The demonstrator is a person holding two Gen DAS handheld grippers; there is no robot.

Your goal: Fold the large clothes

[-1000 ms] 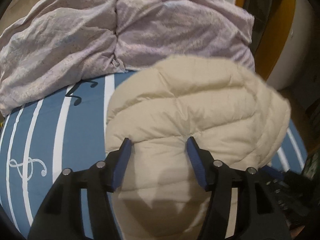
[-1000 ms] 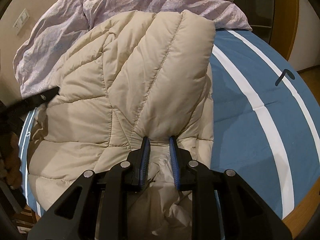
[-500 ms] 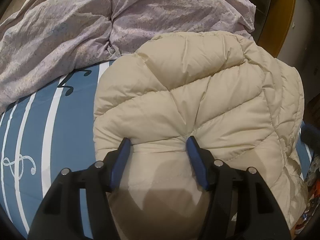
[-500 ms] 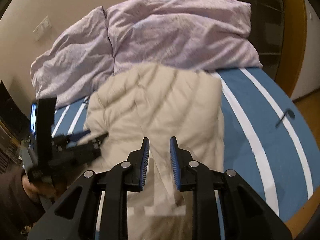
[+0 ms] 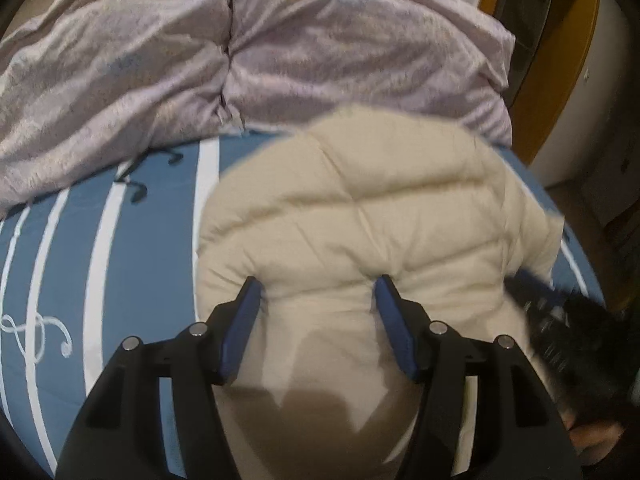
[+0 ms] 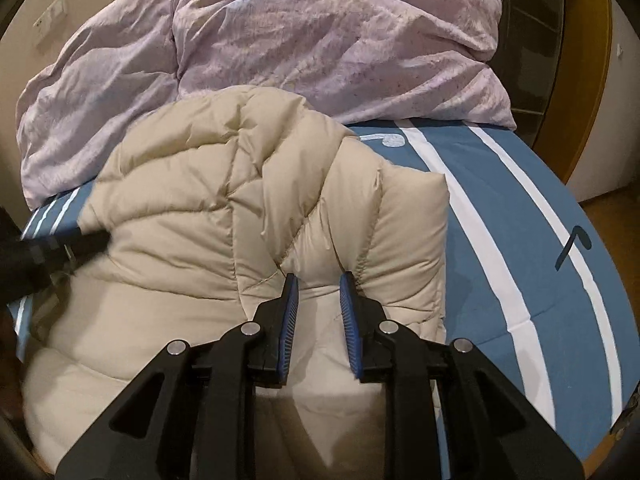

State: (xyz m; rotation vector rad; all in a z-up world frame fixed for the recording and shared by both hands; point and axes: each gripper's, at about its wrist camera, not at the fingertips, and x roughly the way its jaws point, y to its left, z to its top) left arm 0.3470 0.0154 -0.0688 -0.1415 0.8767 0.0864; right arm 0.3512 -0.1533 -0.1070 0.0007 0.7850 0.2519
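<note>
Raised again, jacket (image 6: 248,208) pinched by both hand-held grippers

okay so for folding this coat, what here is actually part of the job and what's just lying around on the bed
Part of the job:
beige puffer jacket
left gripper, jaws pinching a thick fold of it
right gripper, jaws pinching a narrower fold

Just lying about:
lilac duvet, bunched at the head of the bed
blue striped bedsheet, the surface underneath
</note>
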